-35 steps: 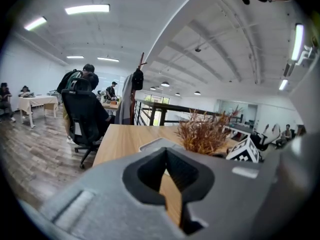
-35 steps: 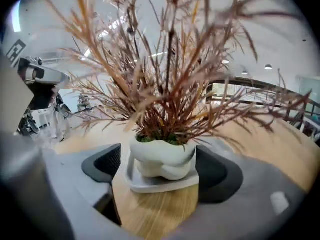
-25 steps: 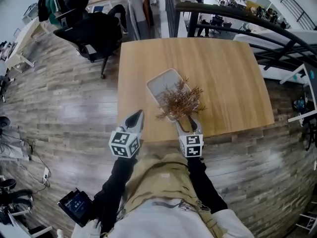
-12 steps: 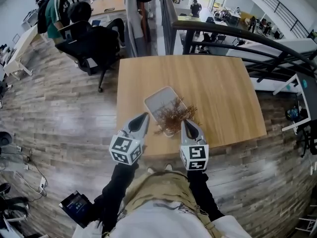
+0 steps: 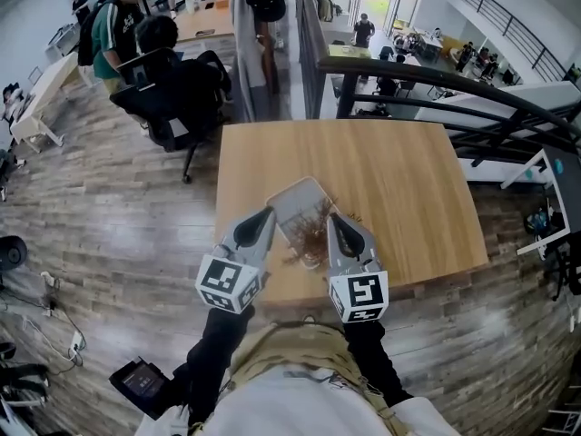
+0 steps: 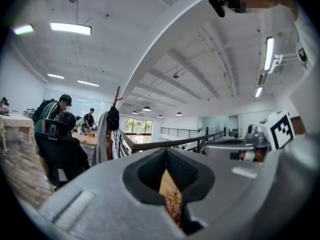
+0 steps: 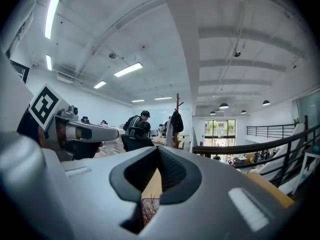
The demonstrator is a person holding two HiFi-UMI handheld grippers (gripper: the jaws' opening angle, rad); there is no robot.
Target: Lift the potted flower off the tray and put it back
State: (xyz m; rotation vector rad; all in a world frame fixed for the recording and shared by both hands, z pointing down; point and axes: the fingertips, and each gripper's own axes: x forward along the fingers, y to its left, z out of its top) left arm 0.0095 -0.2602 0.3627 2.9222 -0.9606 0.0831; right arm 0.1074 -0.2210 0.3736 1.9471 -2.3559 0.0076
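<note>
Open-plan office on an upper level: people at pale wooden desks, black swivel office chair, grey wood-plank floor, black metal balcony railing, long ceiling strip lights.

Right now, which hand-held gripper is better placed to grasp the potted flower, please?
Probably right: the right hand-held gripper overlaps the brown dried potted flower on the white tray; the left hand-held gripper stands clear beside it.

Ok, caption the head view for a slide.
Left gripper and right gripper, jaws shut, frame the potted flower on its tray on a table.
</note>
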